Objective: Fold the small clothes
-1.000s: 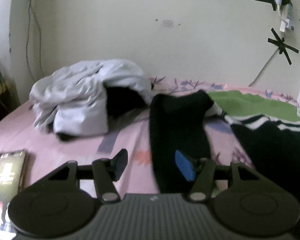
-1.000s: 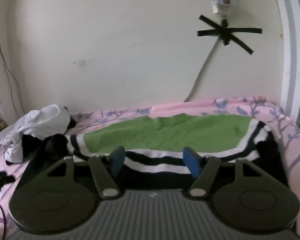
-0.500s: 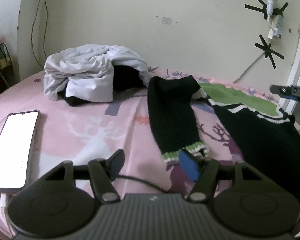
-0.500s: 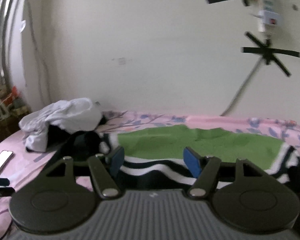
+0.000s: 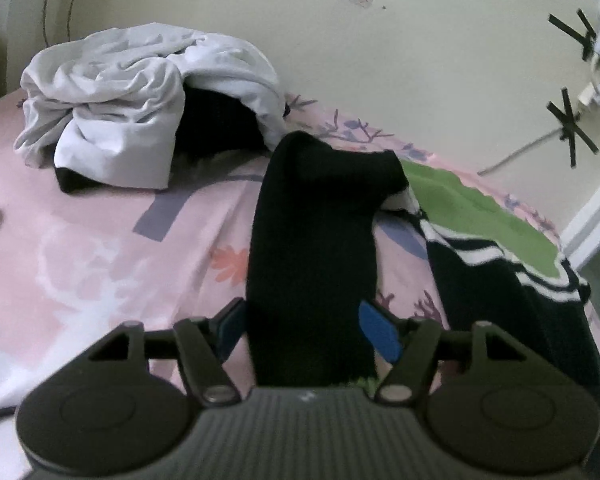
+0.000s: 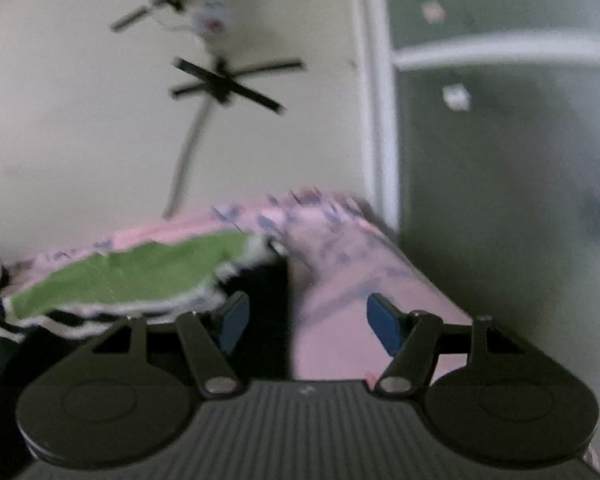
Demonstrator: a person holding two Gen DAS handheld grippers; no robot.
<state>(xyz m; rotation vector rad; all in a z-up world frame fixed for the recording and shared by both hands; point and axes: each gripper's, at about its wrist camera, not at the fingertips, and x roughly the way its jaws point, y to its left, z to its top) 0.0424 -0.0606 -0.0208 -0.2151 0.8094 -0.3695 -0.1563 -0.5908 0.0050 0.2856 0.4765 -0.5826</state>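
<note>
L tongs (image 5: 302,330) apart, straddling the black sleeve (image 5: 312,248) at its near cuff; its long axis runs straight away from them to the far sweater (image 5: 500,248) on the bed (image 5: 100,240). L hand is nearer. R tongs (image 6: 306,324) apart, empty, over the sweater's right edge. White clothes pile (image 5: 140,96) far left.

This is a bedroom in a home. A bed (image 5: 100,248) covered with a pink sheet printed with flowers and branches fills the lower part of both views, pushed against a plain cream wall (image 5: 380,60). Clothes lie on it: a crumpled white pile (image 5: 140,92) and a black, green and white striped sweater (image 5: 480,216). A cable (image 6: 188,152) is fixed to the wall with black tape crosses (image 6: 226,84), and a white door frame (image 6: 380,120) stands beside the bed.
</note>
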